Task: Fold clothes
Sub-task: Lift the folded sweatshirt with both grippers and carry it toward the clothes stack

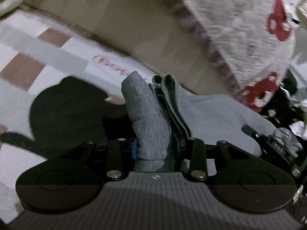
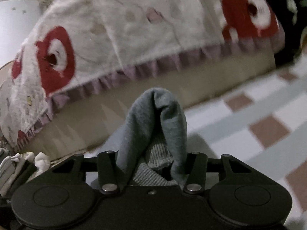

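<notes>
A grey knit garment (image 1: 211, 111) lies bunched on a checked sheet (image 1: 38, 44). One thick fold of it stands up between the jaws of my left gripper (image 1: 155, 134), which is shut on it. The cloth sits between blue pads (image 1: 134, 149) and hides the fingertips. In the right wrist view another bunch of the grey garment (image 2: 142, 118), with a ribbed hem showing inside, rises between the jaws of my right gripper (image 2: 153, 138). That gripper is shut on it, and its fingers are covered by the cloth.
A white blanket with red figures and a purple frill (image 1: 239, 28) (image 2: 134, 28) hangs over a beige bed side (image 1: 124, 19) just beyond the garment. A dark shape (image 1: 63, 111) lies on the sheet at left. White clothes (image 2: 19, 164) are piled at lower left.
</notes>
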Tool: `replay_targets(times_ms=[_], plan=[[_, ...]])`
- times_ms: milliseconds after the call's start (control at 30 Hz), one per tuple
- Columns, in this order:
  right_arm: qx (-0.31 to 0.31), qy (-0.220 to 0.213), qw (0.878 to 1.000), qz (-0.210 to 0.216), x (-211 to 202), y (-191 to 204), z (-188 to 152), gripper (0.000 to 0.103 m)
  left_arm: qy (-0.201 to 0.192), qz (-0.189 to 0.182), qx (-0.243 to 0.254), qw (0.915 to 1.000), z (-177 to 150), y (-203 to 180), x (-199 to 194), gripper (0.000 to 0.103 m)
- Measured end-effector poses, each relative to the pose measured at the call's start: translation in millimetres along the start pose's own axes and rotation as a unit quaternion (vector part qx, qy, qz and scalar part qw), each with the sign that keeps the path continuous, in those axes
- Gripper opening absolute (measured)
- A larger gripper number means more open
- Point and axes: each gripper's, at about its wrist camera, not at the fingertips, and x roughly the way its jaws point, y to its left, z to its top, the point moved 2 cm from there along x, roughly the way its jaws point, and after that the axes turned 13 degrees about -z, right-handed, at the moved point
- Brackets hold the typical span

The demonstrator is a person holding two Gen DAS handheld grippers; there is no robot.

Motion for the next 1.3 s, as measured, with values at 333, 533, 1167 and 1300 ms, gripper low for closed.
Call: replay_targets(times_ms=[333,533,1167,1300], plan=[[0.089,0.087,0.991,-0.039,27,-45,-11,0.069,0.039,0.005,-0.059,0.9975,-17,27,25,0.043],[0.177,0.134,0.975,-0.009,43,-62,-31,0.088,0.033,-0.053,-0.149,0.9869,-27,54,34,0.053],[0.058,-0.002,0.996,0.068,-41,70,70,0.054,-0.097,-0.001,0.026,0.9949,63,-52,-94,0.034],[0.039,0.003,0.989,0.14,-43,143,93,0.054,-0.177,0.034,0.035,0.9829,87,-56,-181,0.035]])
